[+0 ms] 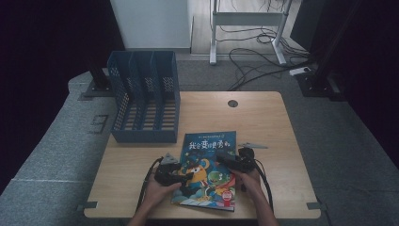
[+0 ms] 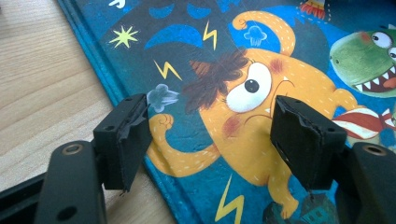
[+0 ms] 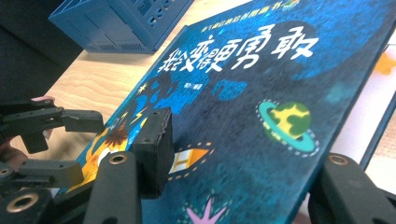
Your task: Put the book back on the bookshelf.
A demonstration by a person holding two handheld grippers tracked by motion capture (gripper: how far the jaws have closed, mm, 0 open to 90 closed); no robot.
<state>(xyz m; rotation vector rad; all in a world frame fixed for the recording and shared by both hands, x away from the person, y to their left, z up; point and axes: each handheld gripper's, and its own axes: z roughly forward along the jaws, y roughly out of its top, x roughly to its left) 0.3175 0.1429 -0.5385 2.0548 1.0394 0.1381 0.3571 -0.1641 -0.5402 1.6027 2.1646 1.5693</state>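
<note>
A blue picture book with an orange monster on its cover lies near the table's front edge. My left gripper stands open over the book's left edge. In the left gripper view its jaws straddle the monster without touching it. My right gripper reaches in from the book's right side. In the right gripper view the front cover is tilted up off a white page, with one jaw above it and the other below its edge. The jaws stand wide apart and do not clamp it.
A blue slotted file holder stands at the back left of the wooden table. A round cable hole sits near the far edge. Bare wood lies right of the book. Cables run across the floor beyond the table.
</note>
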